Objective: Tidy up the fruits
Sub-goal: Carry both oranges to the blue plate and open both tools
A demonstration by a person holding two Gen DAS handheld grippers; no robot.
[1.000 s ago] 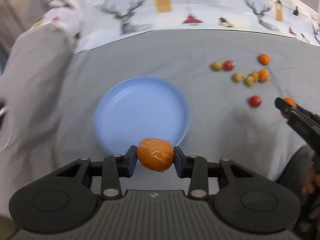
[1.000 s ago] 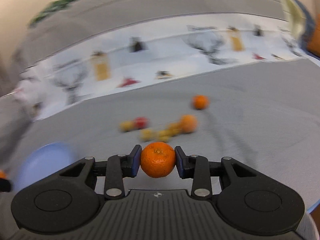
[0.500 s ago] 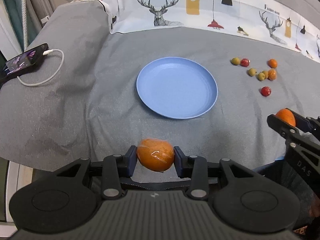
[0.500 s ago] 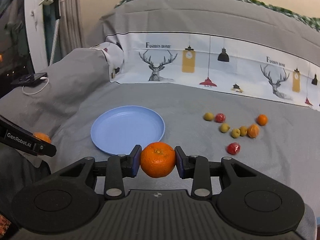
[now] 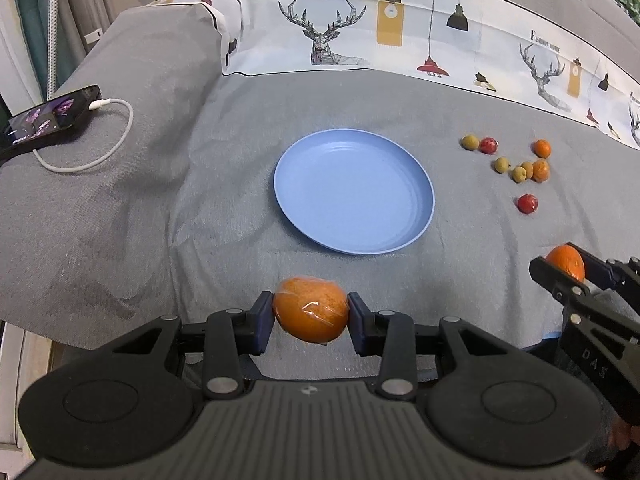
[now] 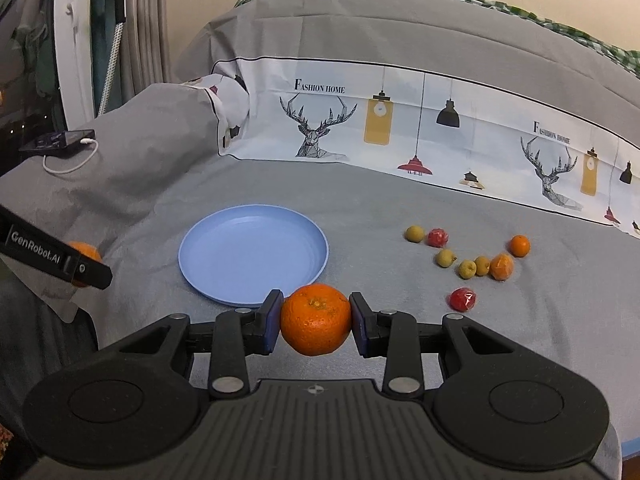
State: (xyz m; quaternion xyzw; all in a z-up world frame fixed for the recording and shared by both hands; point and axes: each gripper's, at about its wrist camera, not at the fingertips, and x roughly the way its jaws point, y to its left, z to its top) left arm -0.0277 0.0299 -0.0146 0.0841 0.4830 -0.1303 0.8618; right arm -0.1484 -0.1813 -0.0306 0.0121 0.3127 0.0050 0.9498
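My left gripper (image 5: 311, 311) is shut on a plastic-wrapped orange (image 5: 310, 309), held near the bed's front edge, short of the empty blue plate (image 5: 354, 196). My right gripper (image 6: 316, 319) is shut on a bare orange (image 6: 315, 319), held just in front of the plate (image 6: 254, 254). Each gripper shows in the other's view, the right one (image 5: 566, 266) at the right edge and the left one (image 6: 82, 260) at the left edge. Several small fruits lie loose to the plate's right: a red one (image 6: 462, 299), yellow-green ones (image 6: 466, 269), small oranges (image 6: 519, 245).
Everything lies on a grey bed cover (image 5: 200, 184). A deer-print pillow (image 6: 400, 128) runs along the back. A phone (image 5: 48, 118) with a white charging cable (image 5: 116, 136) lies at the far left. The bed's front edge is right under both grippers.
Both grippers have pulled back and up from the bed with their oranges still held. The left one was right over the plate; now the plate lies well ahead.
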